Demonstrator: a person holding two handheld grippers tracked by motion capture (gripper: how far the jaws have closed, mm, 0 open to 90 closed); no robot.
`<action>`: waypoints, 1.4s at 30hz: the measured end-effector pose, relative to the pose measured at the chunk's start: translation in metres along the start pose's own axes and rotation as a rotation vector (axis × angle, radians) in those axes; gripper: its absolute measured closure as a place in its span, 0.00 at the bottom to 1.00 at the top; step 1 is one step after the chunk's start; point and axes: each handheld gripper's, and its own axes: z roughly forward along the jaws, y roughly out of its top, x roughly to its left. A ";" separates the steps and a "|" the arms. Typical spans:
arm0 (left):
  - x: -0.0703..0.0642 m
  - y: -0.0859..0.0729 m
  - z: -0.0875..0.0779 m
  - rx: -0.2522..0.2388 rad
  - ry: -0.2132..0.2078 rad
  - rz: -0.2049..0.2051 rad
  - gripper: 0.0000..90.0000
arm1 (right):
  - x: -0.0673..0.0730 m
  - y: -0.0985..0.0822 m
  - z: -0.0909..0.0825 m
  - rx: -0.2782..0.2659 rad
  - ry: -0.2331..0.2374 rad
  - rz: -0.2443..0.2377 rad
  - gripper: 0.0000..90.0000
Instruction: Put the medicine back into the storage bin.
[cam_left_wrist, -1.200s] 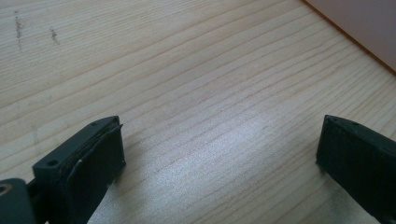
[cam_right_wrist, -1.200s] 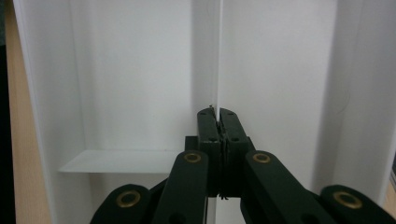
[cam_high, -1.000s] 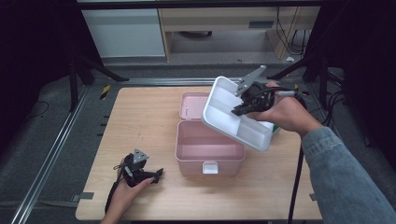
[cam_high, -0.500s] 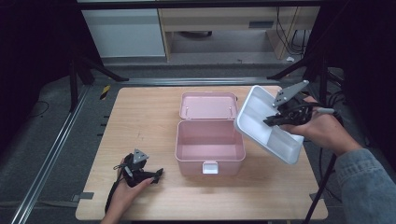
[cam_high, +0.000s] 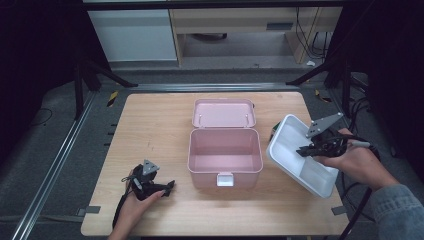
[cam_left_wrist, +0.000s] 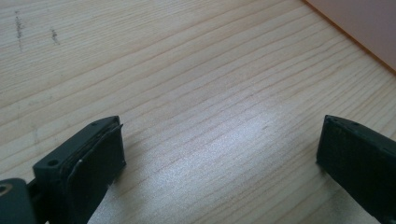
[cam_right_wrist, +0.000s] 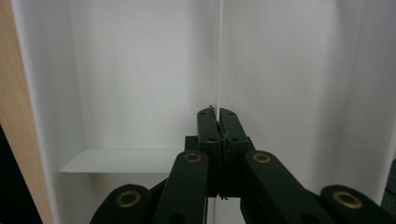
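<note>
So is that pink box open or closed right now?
Open. The pink box has its lid folded back flat on the table, and its inside looks empty.

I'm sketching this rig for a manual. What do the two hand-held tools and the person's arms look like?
Both tools are black, with hinged linkage arms. The right tool has brass-coloured pivots; the left tool has flat textured pads. Each carries a grey three-cornered plate and trails a black cable. The right arm wears a blue-grey denim sleeve.

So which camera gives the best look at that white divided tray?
The high view: the whole white tray shows there, tilted at the table's right edge, held by the right gripper. The right gripper view shows its white walls and the divider the fingers pinch.
</note>
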 end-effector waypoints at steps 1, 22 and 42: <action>0.000 0.000 0.000 0.001 0.000 0.000 0.00 | 0.001 -0.005 0.003 0.003 -0.001 0.006 1.00; 0.000 0.000 0.000 0.000 0.001 -0.001 0.00 | 0.012 -0.049 0.041 0.088 0.052 0.038 1.00; 0.000 0.000 0.000 0.000 0.001 -0.001 0.00 | 0.021 -0.049 0.086 0.208 0.111 -0.003 1.00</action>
